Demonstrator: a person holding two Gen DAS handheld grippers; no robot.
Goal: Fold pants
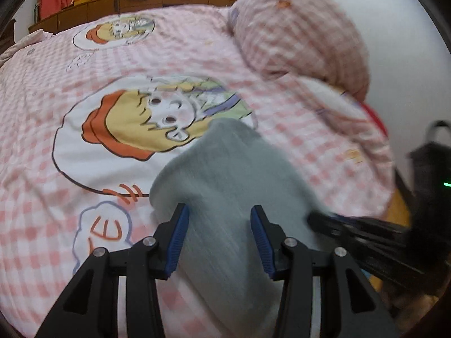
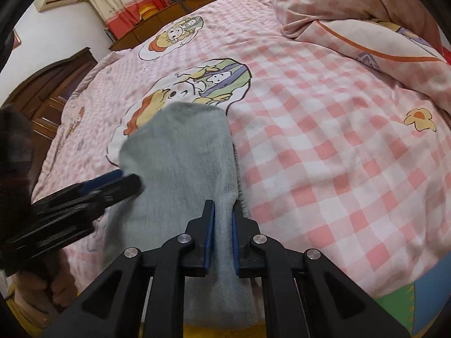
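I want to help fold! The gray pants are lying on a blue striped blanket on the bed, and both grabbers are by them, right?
Not quite: the blanket is pink-and-white checked, not blue striped, as the right wrist view shows. The gray pants do lie on it, with the left gripper and right gripper at them.

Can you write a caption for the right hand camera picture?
Right gripper pinches grey pants on a pink checked bed.

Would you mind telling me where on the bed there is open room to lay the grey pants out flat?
The widest free patch is the checked bedspread right of the grey pants, bordered beyond by the bunched duvet. Another lies past the pants, around the cartoon print. It is crowded near the front edge, where the left tongs and right tongs meet at the pants.
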